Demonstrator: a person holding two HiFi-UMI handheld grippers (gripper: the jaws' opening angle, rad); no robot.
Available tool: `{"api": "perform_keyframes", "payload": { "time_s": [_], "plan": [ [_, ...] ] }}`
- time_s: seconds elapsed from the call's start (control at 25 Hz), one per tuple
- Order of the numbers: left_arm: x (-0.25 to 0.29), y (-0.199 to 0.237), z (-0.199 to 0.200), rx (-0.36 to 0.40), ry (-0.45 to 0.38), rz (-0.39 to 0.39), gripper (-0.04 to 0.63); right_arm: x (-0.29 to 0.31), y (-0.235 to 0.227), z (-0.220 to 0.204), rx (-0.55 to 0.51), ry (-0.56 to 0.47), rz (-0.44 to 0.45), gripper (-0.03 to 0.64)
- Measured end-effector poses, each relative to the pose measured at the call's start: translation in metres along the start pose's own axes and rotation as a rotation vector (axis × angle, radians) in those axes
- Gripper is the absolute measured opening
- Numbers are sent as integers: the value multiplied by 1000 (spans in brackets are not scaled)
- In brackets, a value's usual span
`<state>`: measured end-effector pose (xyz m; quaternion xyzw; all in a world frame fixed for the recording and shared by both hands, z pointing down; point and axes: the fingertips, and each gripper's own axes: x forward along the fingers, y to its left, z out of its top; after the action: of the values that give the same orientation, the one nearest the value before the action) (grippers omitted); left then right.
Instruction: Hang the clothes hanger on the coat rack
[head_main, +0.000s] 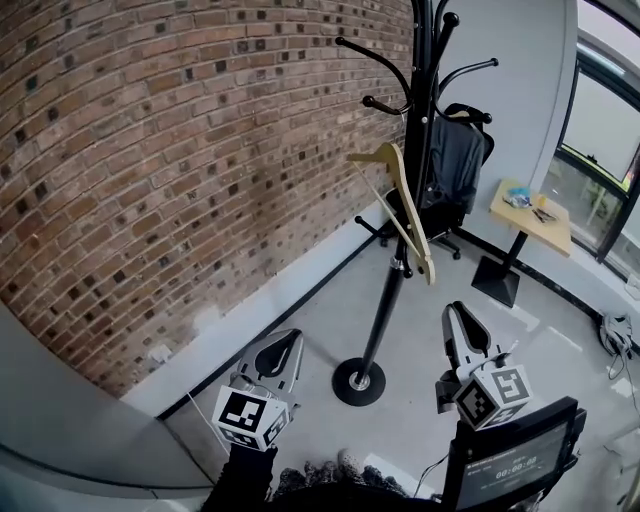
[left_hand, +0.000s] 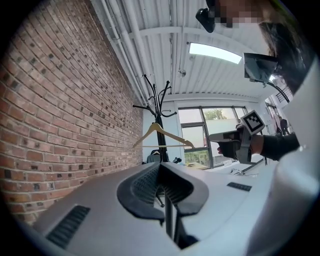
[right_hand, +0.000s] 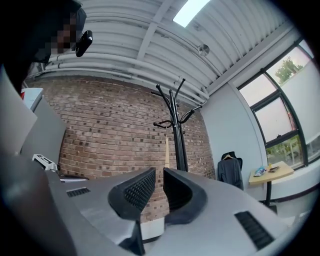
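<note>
A pale wooden clothes hanger (head_main: 402, 207) hangs on the black coat rack (head_main: 398, 262), caught on one of its curved arms beside the pole. Both grippers are low and near me, well short of the rack. The left gripper (head_main: 279, 359) is to the left of the rack's round base (head_main: 358, 382), the right gripper (head_main: 466, 331) to its right. In the left gripper view the hanger (left_hand: 161, 136) shows broadside on the rack (left_hand: 158, 107), and the left gripper (left_hand: 160, 167) is shut and empty. In the right gripper view the right gripper (right_hand: 159, 176) holds nothing, only a thin slit between its pads, and the hanger (right_hand: 166, 152) is edge-on.
A brick wall (head_main: 150, 150) runs along the left. Behind the rack stands an office chair with a dark jacket (head_main: 452, 168). A small wooden table (head_main: 529, 216) with items stands at the right near the windows. A screen device (head_main: 510, 465) sits at the bottom right.
</note>
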<state>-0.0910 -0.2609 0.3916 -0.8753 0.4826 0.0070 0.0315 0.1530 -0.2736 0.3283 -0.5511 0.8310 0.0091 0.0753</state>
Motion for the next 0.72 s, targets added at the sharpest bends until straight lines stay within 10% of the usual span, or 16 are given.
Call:
{"api": "perform_keyframes", "payload": {
  "time_s": [0.72],
  "plan": [
    [-24,-32,-1,-32,-13,-31,8,-58,28,-39,-29,78,-70,11]
  ]
}}
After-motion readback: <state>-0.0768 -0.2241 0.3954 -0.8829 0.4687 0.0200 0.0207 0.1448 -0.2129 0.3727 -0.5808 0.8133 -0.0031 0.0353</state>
